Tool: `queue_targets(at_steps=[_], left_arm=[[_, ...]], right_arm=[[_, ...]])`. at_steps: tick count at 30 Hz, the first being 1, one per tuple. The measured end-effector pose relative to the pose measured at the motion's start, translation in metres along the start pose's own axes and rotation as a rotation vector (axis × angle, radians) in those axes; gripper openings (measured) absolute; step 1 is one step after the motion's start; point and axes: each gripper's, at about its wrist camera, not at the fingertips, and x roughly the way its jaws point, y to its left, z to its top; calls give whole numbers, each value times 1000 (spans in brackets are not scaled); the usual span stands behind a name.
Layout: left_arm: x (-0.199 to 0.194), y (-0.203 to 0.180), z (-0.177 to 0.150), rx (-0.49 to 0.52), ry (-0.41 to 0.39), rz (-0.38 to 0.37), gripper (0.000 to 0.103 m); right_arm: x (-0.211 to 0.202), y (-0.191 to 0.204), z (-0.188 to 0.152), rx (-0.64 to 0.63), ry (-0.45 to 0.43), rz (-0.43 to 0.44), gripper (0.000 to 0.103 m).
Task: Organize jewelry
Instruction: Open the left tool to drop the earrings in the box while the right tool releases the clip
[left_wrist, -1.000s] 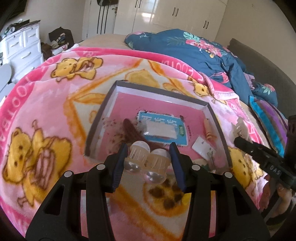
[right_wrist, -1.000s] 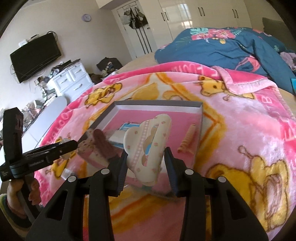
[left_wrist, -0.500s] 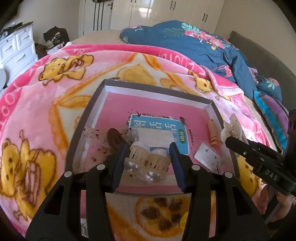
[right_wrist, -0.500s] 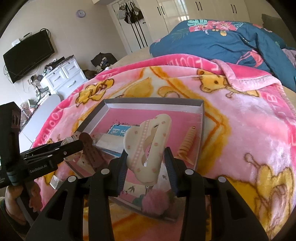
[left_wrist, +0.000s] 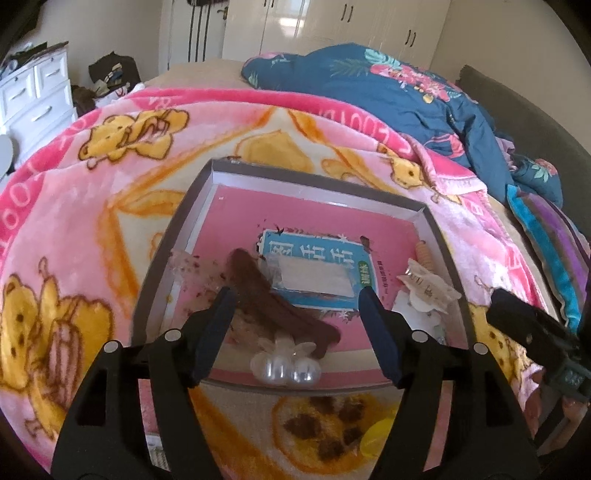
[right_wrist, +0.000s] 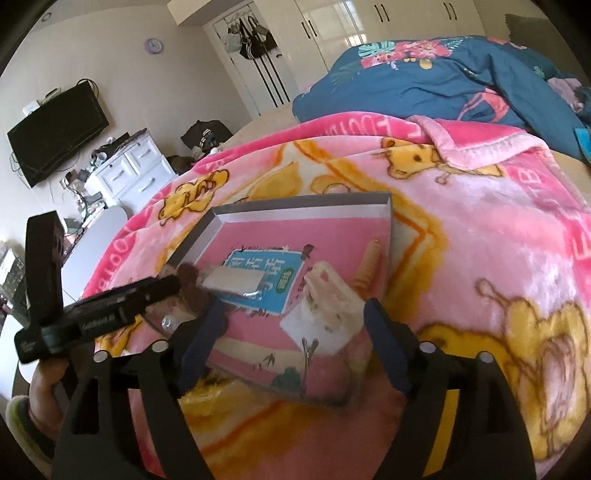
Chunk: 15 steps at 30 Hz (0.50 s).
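1. Pearl-studded clear claw clip (left_wrist: 284, 363) lies at the grey-walled box's (left_wrist: 177, 236) near edge, touching the matte brown clip (left_wrist: 273, 299).
2. Cream dotted claw clip (right_wrist: 328, 299) rests inside, right side.
3. Your left gripper (left_wrist: 297, 310) and right gripper (right_wrist: 295, 328) gape wide, empty.
4. Plush pink bear blanket (left_wrist: 66, 206) underneath.
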Motion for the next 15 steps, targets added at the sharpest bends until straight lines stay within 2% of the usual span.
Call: queue_targets(at_steps=[7,15], left_arm=[[-30,6,-7,-19,-50,15,80],[-60,28,-31,-45,-62,75,86]], right_arm=[[-29,11,-14,-16,-4,37,85],[-41,32,-29,-35,20,89,87]])
